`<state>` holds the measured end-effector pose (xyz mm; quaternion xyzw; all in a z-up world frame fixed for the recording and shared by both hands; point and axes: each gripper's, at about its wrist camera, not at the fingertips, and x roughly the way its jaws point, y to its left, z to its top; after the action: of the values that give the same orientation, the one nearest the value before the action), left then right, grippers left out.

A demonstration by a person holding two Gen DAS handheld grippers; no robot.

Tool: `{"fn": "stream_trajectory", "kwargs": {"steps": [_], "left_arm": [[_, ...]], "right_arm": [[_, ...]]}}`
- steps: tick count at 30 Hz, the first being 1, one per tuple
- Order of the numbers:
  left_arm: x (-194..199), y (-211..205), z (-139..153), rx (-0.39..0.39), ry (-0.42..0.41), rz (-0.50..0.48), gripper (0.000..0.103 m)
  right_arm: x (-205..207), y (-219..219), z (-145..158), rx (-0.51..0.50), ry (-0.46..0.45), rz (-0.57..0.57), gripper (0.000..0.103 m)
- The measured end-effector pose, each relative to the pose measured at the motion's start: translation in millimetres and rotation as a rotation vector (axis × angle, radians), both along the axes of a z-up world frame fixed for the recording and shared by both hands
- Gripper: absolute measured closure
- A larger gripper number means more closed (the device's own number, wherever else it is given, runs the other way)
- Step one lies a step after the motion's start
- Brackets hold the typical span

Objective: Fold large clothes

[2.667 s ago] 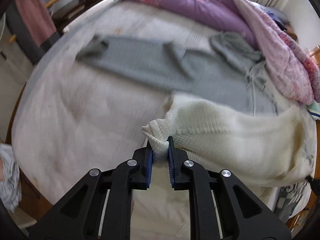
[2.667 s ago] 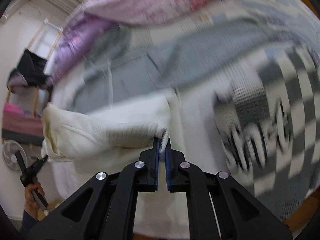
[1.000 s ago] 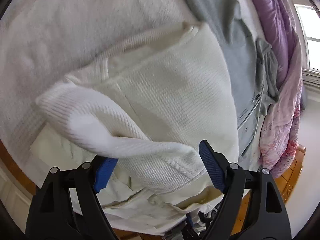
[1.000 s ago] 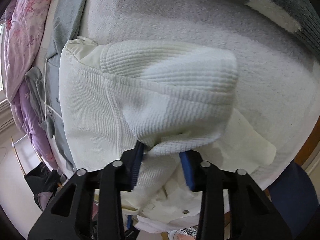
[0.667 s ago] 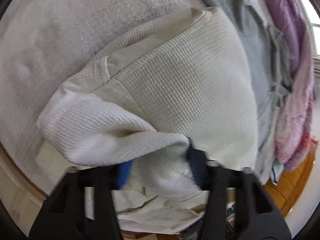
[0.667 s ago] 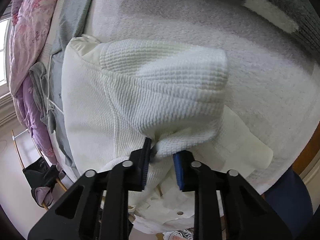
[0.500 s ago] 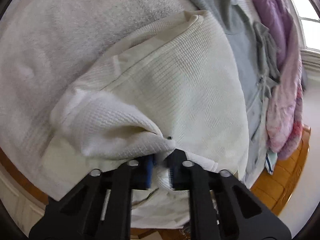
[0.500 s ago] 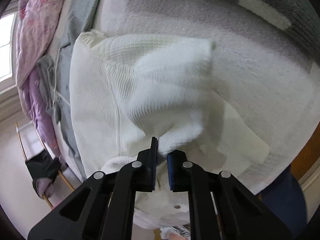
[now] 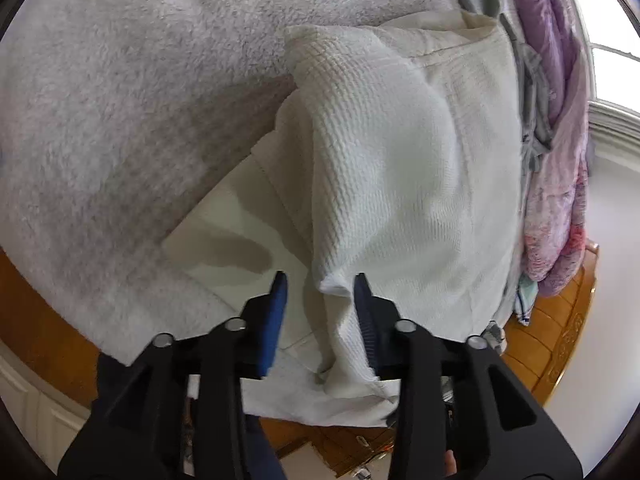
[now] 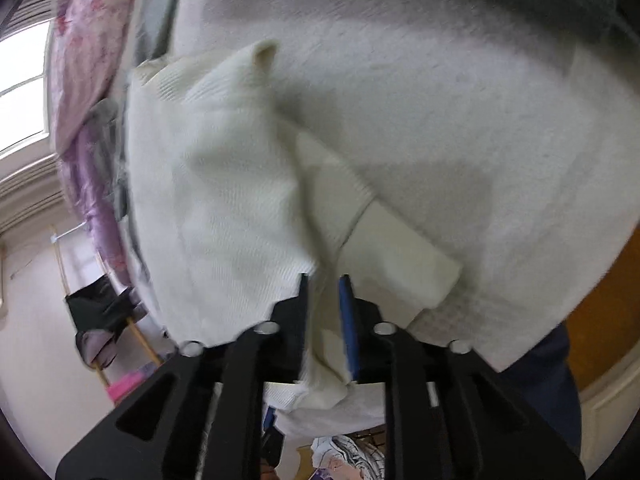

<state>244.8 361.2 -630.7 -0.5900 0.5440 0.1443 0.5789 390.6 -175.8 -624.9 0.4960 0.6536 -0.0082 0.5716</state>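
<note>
- the white waffle-knit garment (image 9: 400,168) lies on the bed, on a pale fleecy blanket (image 9: 120,100), with its near part hanging over the bed's edge.
- in the left wrist view one sleeve is folded across the garment's body; its cuff end sits just in front of the left claw (image 9: 320,292).
- the left claw is open, blue pads spread apart; the sleeve's cuff corner lies between the fingers, close to the right-hand pad, with nothing clamped.
- beside the sleeve a smooth cream panel of the garment lies flat on the blanket, with the shadow of the claw across it.
- in the right wrist view, which is blurred, the same garment (image 10: 224,184) shows with its other sleeve laid over the body.
- the right claw (image 10: 324,292) is parted by a narrow gap; white fabric shows through the gap, but the pads do not press on it.
- a grey garment (image 9: 532,80) lies beyond the white one, and past it a purple and pink floral quilt (image 9: 560,160) is bunched along the far side of the bed.
- a brown wooden bed frame (image 9: 560,340) shows below the blanket's edge.
</note>
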Motion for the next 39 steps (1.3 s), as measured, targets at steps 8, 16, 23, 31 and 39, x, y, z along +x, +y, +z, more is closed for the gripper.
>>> {"fn": "stream_trajectory", "kwargs": {"steps": [8, 16, 23, 31, 39], "left_arm": [[32.0, -11.6, -1.2, 0.098, 0.026, -0.028, 0.049], [33.5, 3.4, -0.3, 0.176, 0.082, -0.061, 0.091], [20.9, 19.0, -10.8, 0.111, 0.083, -0.065, 0.084], [-1.1, 40.7, 28.0, 0.123, -0.009, -0.039, 0.036], [0.9, 59.0, 38.2, 0.197, -0.008, 0.011, 0.031]], "right_arm": [[14.2, 38.8, -3.0, 0.003, -0.066, 0.021, 0.085], [0.0, 49.4, 6.5, -0.131, -0.047, 0.079, 0.101], [14.6, 56.5, -4.4, -0.154, -0.030, 0.124, 0.089], [37.3, 88.8, 74.4, -0.359, -0.121, 0.453, 0.071], [134.8, 212.1, 102.6, -0.270, -0.423, 0.699, 0.101]]}}
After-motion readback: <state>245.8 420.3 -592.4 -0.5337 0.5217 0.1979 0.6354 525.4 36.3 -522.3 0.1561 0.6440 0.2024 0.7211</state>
